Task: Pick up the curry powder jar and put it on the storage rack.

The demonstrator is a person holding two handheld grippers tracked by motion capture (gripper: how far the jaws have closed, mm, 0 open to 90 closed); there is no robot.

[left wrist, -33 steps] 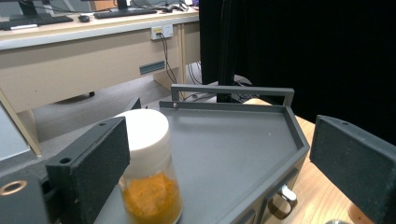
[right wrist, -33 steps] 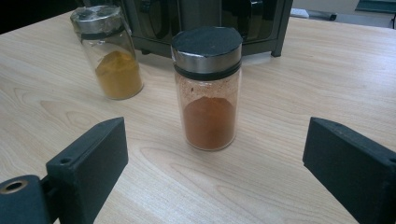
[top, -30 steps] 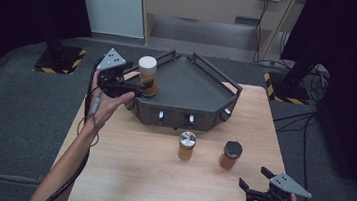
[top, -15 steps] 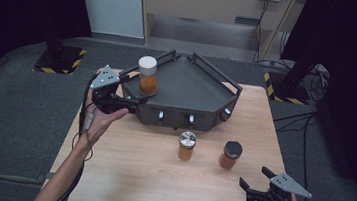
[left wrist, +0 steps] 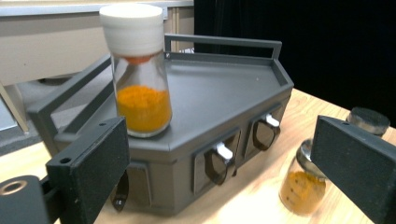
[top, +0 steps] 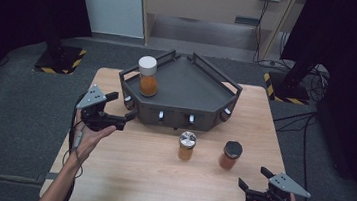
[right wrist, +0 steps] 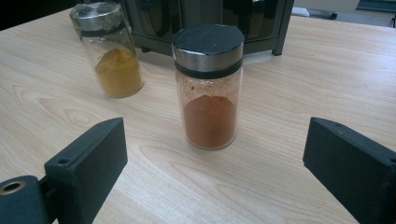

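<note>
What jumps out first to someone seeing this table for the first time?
A white-capped jar of orange powder stands on the left corner of a dark tray. Two more spice jars, silver-lidded and black-lidded, stand on the table before it. An open claw waits at each side, left and right.

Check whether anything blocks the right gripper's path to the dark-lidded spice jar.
Nothing visible does. The right gripper is open, with bare table between it and the dark-lidded spice jar; the silver-lidded jar stands off to one side.

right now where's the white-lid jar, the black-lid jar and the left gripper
white-lid jar [left wrist: 140, 109], left gripper view, orange powder
black-lid jar [right wrist: 208, 116], right gripper view, glass body
left gripper [top: 120, 108], high view, between fingertips
</note>
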